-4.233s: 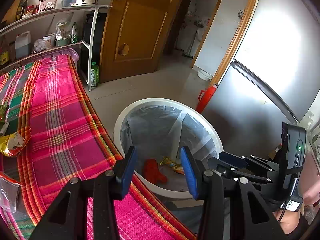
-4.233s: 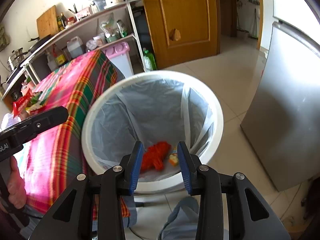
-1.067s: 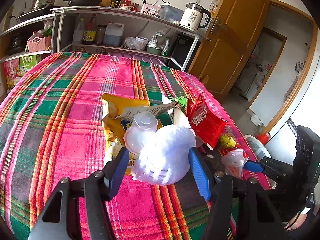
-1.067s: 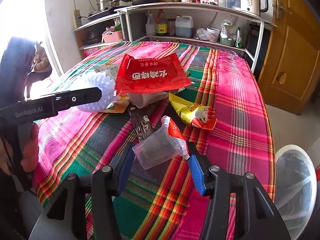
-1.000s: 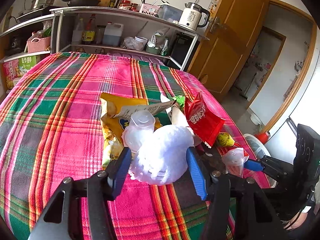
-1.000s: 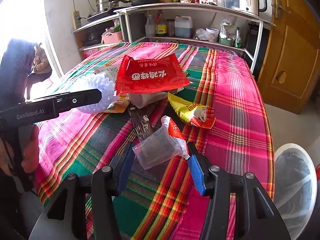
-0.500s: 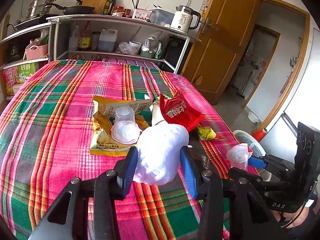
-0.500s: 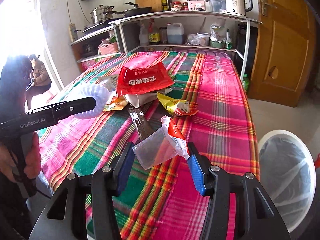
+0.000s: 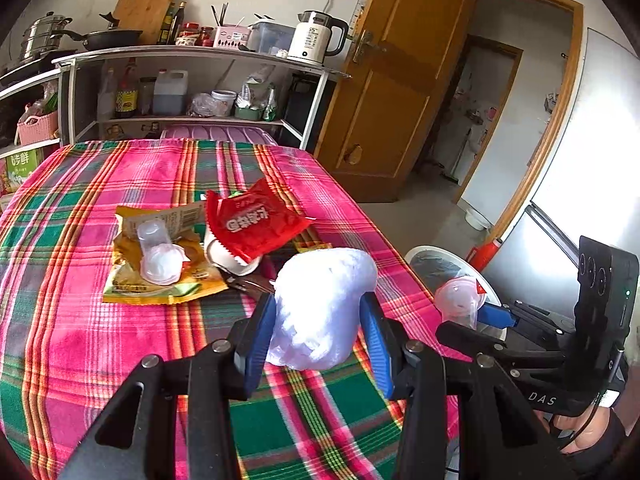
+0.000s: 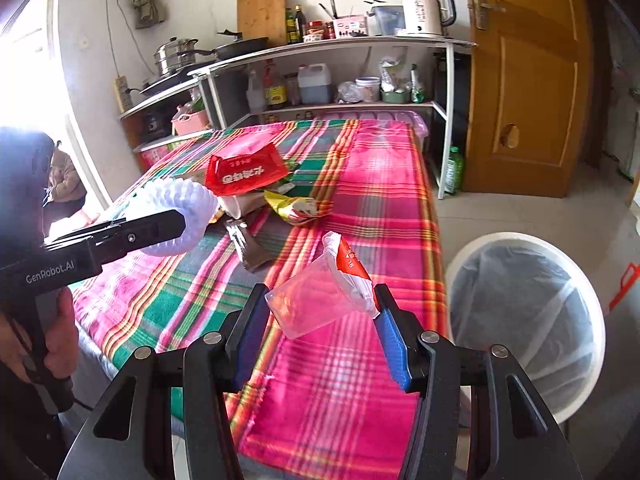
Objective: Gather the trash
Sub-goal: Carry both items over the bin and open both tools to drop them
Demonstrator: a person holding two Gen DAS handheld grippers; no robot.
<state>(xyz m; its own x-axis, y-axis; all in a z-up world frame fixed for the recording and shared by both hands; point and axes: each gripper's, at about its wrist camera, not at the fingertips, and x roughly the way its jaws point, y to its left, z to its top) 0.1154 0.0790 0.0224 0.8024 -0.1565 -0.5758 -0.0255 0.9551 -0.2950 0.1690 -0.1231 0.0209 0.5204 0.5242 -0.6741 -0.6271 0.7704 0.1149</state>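
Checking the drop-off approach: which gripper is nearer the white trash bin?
Right. The right gripper, holding a clear plastic cup, sits beside the white trash bin. The left gripper, holding white foam netting, is farther, over the table.

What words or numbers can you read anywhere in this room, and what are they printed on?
"GenRobot.AI": side of the left hand-held gripper, seen from the right wrist.
"DAS": body of the right hand-held gripper, seen from the left wrist.
"55": white kettle on the top shelf.
Red snack bag: large white Chinese characters, upside down, not clear enough to quote.
Box at the far left: Chinese characters, too blurred.
Bottle labels on the shelf: too small.
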